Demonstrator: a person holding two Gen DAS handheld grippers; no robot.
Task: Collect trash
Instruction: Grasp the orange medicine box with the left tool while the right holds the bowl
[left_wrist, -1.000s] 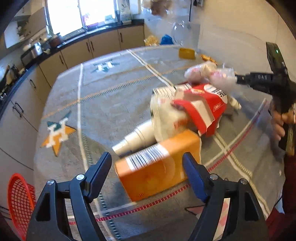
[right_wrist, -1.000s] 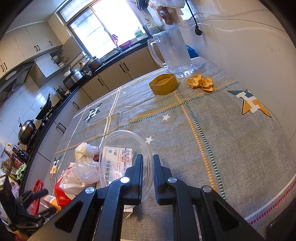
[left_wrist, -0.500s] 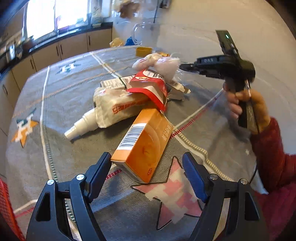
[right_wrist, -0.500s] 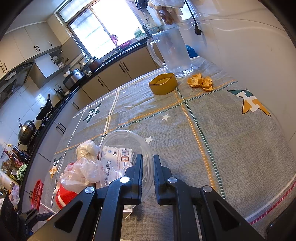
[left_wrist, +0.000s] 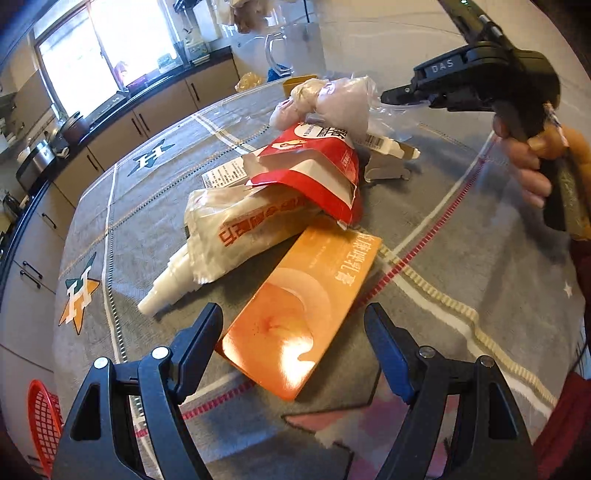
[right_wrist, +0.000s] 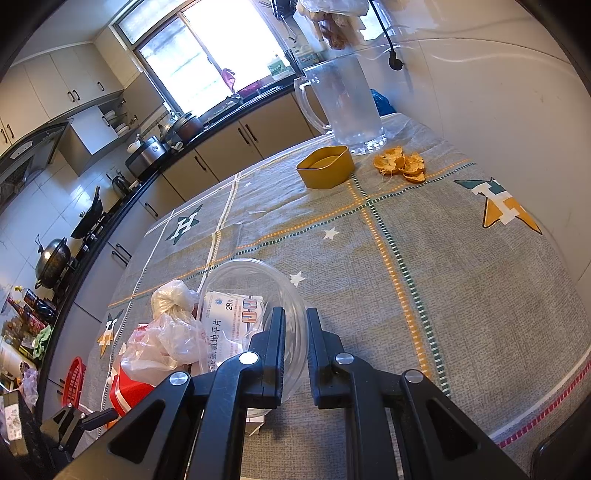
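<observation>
A trash pile lies on the grey tablecloth: an orange box (left_wrist: 306, 314), a white pouch with orange print (left_wrist: 243, 236), a white spray bottle (left_wrist: 166, 295), a red-and-white pouch (left_wrist: 317, 173) and a knotted plastic bag (left_wrist: 325, 103). My left gripper (left_wrist: 293, 325) is open, its fingers on either side of the orange box's near end. My right gripper (right_wrist: 295, 325) is shut on the rim of a clear plastic lid (right_wrist: 255, 291), held above the pile; it also shows in the left wrist view (left_wrist: 402, 99). A white medicine box (right_wrist: 232, 325) shows through the lid.
A red basket (left_wrist: 42, 424) stands off the table's left edge. At the far end are a yellow dish (right_wrist: 325, 166), orange peels (right_wrist: 400, 166) and a clear jug (right_wrist: 347, 107). Kitchen cabinets run along the left; a white wall is on the right.
My left gripper has swung around the orange box, which now points away between the fingers. My right gripper has stayed almost still, holding the clear lid.
</observation>
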